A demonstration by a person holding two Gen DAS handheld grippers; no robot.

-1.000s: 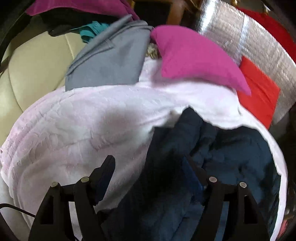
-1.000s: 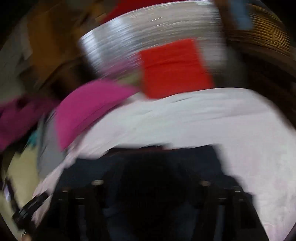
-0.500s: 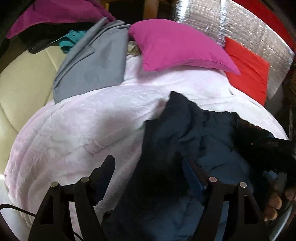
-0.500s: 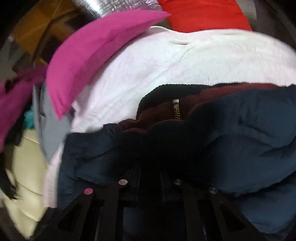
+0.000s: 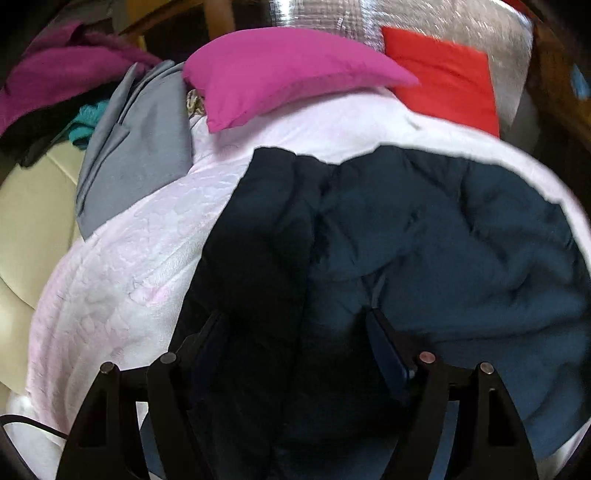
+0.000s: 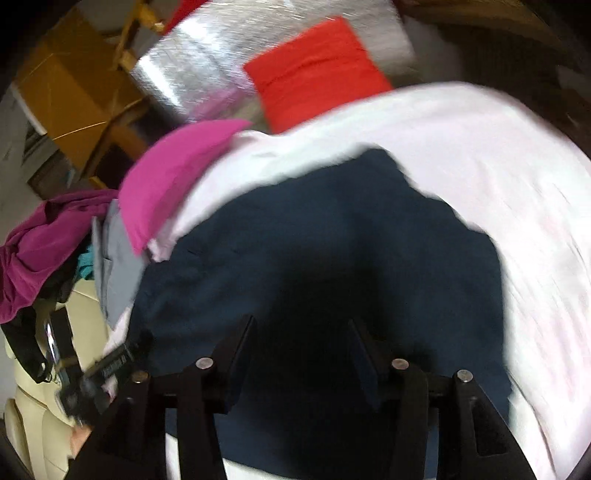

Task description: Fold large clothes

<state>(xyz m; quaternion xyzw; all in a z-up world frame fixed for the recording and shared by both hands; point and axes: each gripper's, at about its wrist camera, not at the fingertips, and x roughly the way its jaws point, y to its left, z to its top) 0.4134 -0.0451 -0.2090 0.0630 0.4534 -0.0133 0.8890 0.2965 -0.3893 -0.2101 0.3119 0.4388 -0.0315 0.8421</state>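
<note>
Left wrist view, far left first: cream sofa (image 5: 26, 221), then a grey cloth (image 5: 136, 155) draped over the pale pink blanket (image 5: 122, 280). A magenta pillow (image 5: 280, 70) sits at the top, a red cushion (image 5: 443, 81) beside it against a silver quilted sheet (image 5: 424, 18). Spread across the blanket is my job, the dark navy jacket (image 5: 424, 236), puffy and rumpled. My left gripper (image 5: 295, 325) hangs right over its near edge, jaws wide and opening, dark fabric lying between the fingers but nothing pinched.

Over to the right wrist view, and it's blurry. At the left edge a purple garment (image 6: 44, 236), the cream sofa (image 6: 40, 417) and my other tool's black body low in the corner. Then the magenta pillow (image 6: 173, 173), the red cushion (image 6: 314, 66), and the navy jacket (image 6: 295, 251) filling the middle on the pink blanket (image 6: 517, 184). My right gripper (image 6: 301, 350) is opening above the jacket, jaws apart, cloth beneath them, not clamped.
</note>
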